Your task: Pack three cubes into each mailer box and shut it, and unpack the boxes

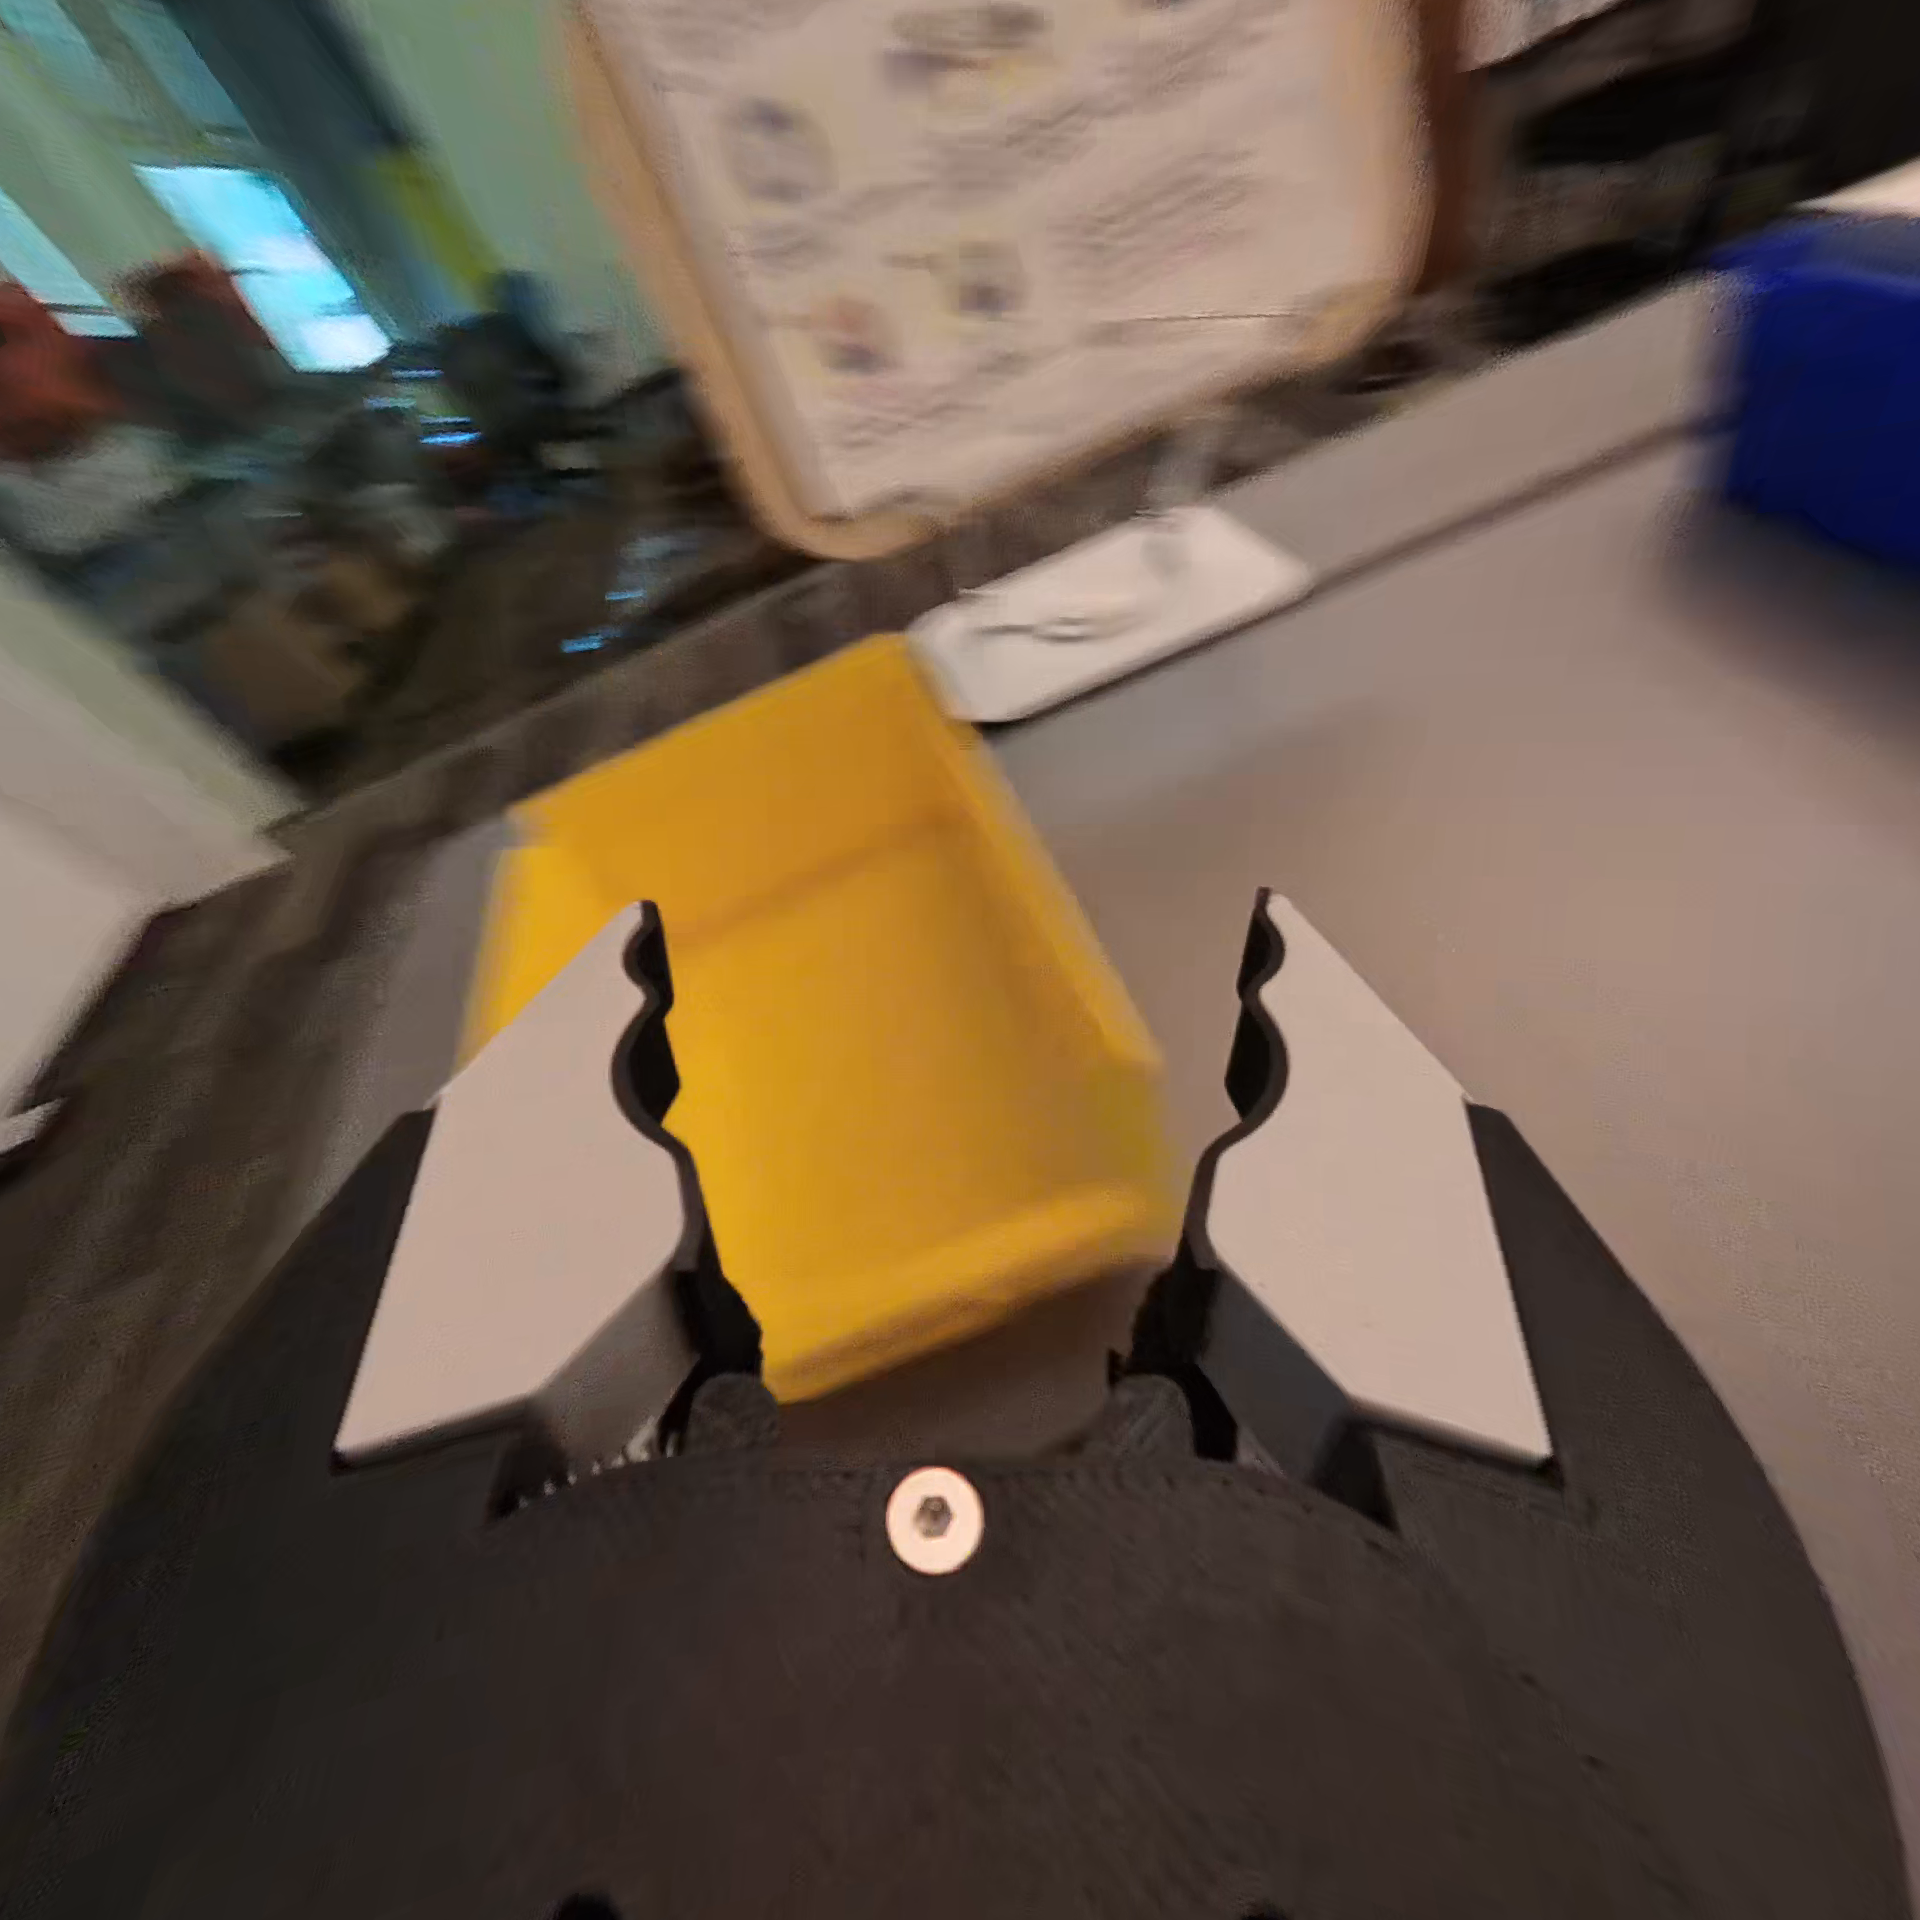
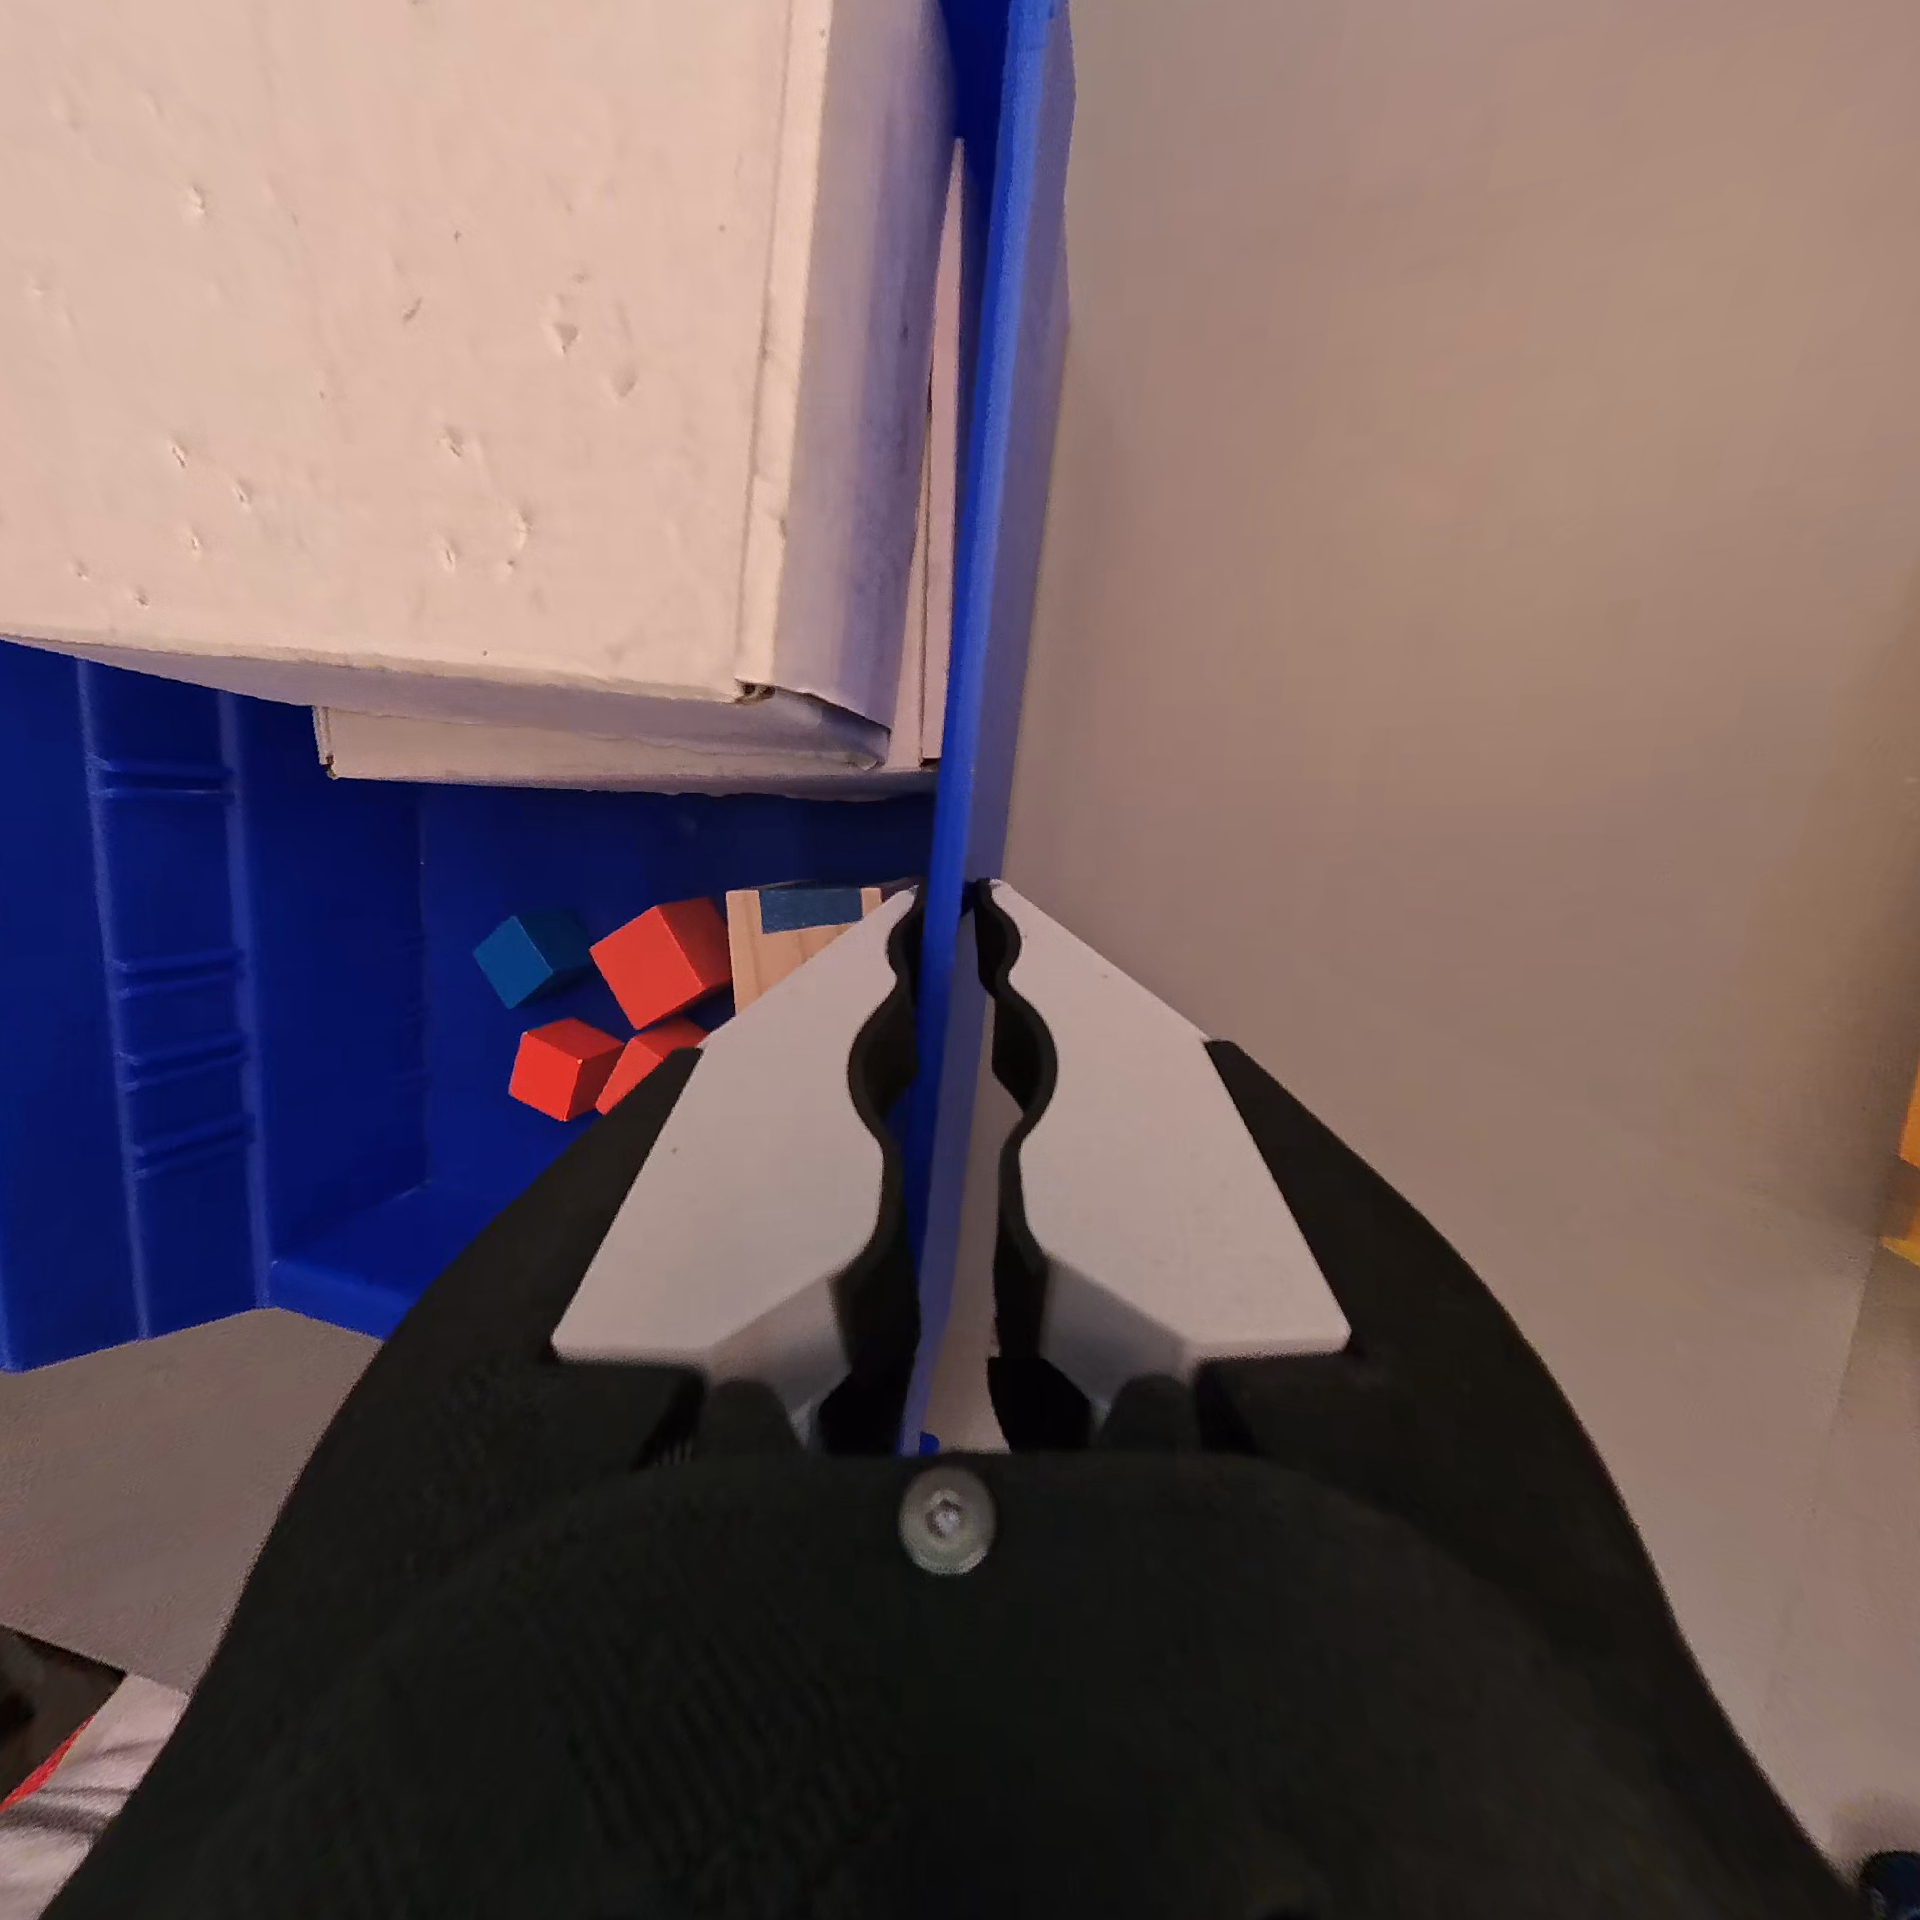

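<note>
Over smooth grey tabletop (image 1: 1558, 831), right gripper (image 2: 948, 896) pinches thin blue bin wall (image 2: 1003, 520); left gripper (image 1: 956, 909) gapes.

A yellow bin (image 1: 831, 997) stands on the grey surface (image 1: 1507, 935). Beyond the yellow bin lies a white tray (image 1: 1112, 608); a blue bin (image 1: 1818, 395) stands far right.

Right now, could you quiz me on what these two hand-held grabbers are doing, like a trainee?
1. True or false: the right gripper is shut on the wall of the blue bin.
2. Which colours of cubes lie inside that bin?
3. What sits between the fingers of the open left gripper: A) a white mailer box, B) a yellow bin, C) a red cube?

Key: 1 true; 2 red and blue; 3 B, and it looks empty.
</note>
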The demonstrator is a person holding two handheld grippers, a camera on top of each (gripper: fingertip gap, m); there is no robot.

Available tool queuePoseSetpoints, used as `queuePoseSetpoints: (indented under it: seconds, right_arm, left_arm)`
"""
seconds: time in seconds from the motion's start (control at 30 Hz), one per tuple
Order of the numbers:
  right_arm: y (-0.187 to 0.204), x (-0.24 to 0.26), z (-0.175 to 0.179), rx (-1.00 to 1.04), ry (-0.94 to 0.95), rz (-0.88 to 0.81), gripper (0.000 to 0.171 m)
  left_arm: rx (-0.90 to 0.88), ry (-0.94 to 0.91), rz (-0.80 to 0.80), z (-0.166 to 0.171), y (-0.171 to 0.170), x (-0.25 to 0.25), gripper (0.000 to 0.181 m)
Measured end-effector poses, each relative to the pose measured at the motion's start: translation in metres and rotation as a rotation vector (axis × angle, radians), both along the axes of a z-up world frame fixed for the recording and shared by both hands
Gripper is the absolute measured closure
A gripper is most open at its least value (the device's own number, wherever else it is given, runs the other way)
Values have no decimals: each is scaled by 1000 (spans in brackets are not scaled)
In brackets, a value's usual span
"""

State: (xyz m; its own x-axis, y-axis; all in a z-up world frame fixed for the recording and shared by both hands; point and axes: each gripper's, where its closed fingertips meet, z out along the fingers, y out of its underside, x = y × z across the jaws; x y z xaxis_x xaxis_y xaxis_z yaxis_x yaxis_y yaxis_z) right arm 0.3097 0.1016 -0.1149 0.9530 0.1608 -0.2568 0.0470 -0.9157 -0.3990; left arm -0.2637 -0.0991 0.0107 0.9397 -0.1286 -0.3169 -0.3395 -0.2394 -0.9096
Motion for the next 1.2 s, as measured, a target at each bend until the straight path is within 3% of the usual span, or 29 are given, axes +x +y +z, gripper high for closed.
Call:
queuePoseSetpoints:
  seconds: [0.03,0.1,0.17,0.23,0.33,0.5,0.63,0.8,0.9,0.97,1.2]
  right_arm:
    - [0,0,0,-1,-4,-2,165]
    - [0,0,0,1,-18,-3,165]
    - [0,0,-1,3,-27,-7,164]
    - [-1,1,-2,2,-33,-10,164]
    - [-3,1,-4,-16,-47,-14,164]
    - [-12,0,-28,-129,-150,11,166]
    - [-18,-1,-34,-178,-214,37,165]
    - [-20,-6,-33,-182,-129,6,166]
    - [-22,-7,-34,-189,-161,8,166]
    - [-25,-9,-33,-202,-167,19,165]
    - [-33,-22,-33,-242,-184,57,165]
  left_arm:
    - [20,25,103,19,8,-39,79]
    - [-34,-36,237,45,22,-99,95]
    - [-80,-140,283,68,37,-133,97]
    - [-197,-237,329,67,48,-159,97]
    - [-406,-291,383,35,59,-186,94]
    - [-596,-218,401,-30,79,-217,96]
    - [-827,-245,408,-87,61,-242,112]
    - [-873,-515,276,-103,63,-233,115]
    - [-941,-568,207,-113,63,-219,138]
    - [-995,-592,141,-117,63,-203,166]
    - [-1083,-345,262,-123,62,-194,177]
